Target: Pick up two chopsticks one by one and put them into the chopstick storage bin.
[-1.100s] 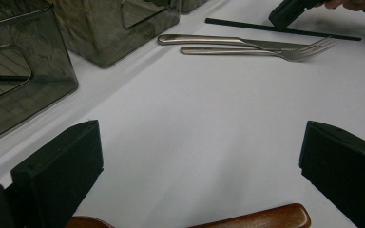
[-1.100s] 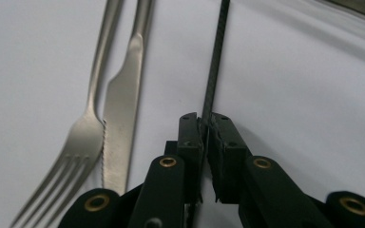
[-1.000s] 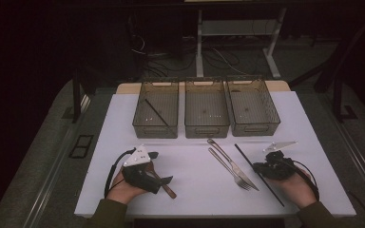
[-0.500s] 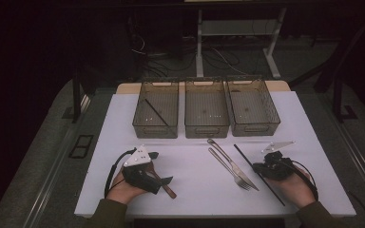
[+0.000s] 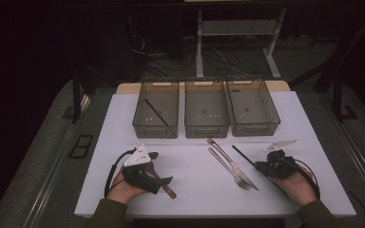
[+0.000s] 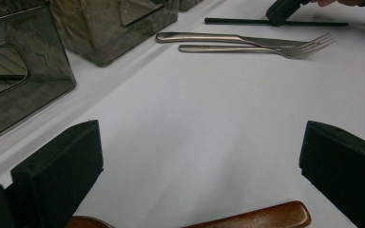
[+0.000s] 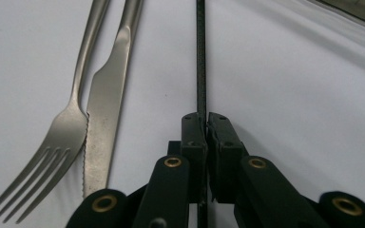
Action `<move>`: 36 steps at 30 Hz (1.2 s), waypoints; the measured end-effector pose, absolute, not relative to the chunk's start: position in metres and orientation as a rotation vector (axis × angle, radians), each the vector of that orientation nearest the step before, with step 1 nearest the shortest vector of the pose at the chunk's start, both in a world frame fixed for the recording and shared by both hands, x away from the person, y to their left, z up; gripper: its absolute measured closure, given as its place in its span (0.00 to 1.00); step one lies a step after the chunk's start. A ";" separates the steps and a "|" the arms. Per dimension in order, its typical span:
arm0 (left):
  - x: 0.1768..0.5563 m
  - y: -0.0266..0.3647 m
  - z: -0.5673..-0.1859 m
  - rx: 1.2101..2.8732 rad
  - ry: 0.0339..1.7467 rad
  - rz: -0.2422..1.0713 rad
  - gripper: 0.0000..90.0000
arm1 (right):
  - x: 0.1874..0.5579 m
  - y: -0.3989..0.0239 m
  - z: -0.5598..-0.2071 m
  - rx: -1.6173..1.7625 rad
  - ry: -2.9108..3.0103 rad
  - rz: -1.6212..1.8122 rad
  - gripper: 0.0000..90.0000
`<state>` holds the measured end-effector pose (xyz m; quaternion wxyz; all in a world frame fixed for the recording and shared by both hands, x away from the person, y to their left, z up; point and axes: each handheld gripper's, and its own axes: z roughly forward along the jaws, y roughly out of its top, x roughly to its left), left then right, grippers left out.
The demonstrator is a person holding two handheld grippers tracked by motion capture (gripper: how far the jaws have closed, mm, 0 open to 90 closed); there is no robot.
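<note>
My right gripper [image 7: 205, 118] is shut on a thin black chopstick [image 7: 200, 57] that lies flat on the white table and runs straight ahead of the jaws. In the high view that gripper [image 5: 262, 166] sits at the front right, with the chopstick [image 5: 242, 154] slanting under it. A steel fork [image 7: 71, 128] and a serrated knife [image 7: 107, 99] lie side by side just to its left. My left gripper [image 6: 202, 156] stands wide open at the front left [image 5: 160, 167]. A brown wooden handle [image 6: 256, 218] lies on the table low between its jaws, untouched by the pads.
Three clear grey bins stand in a row at the back of the white table [image 5: 195, 190]. The left bin [image 5: 155, 129] holds a black chopstick [image 5: 156, 111]. The middle bin [image 5: 206, 129] and right bin [image 5: 256, 128] stand beside it. The fork [image 5: 233, 173] and knife [image 5: 221, 151] lie between my hands.
</note>
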<state>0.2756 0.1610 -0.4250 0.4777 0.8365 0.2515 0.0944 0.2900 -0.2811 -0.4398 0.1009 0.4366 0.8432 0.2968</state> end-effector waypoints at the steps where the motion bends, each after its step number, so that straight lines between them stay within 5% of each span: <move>1: 0.276 0.161 -0.425 2.043 0.614 0.230 0.00 | 0.290 -0.282 -0.439 1.299 2.492 0.887 0.95; 36: 0.277 0.158 -0.430 2.042 0.623 0.199 0.00 | 0.313 -0.270 -0.388 1.218 2.495 1.166 0.94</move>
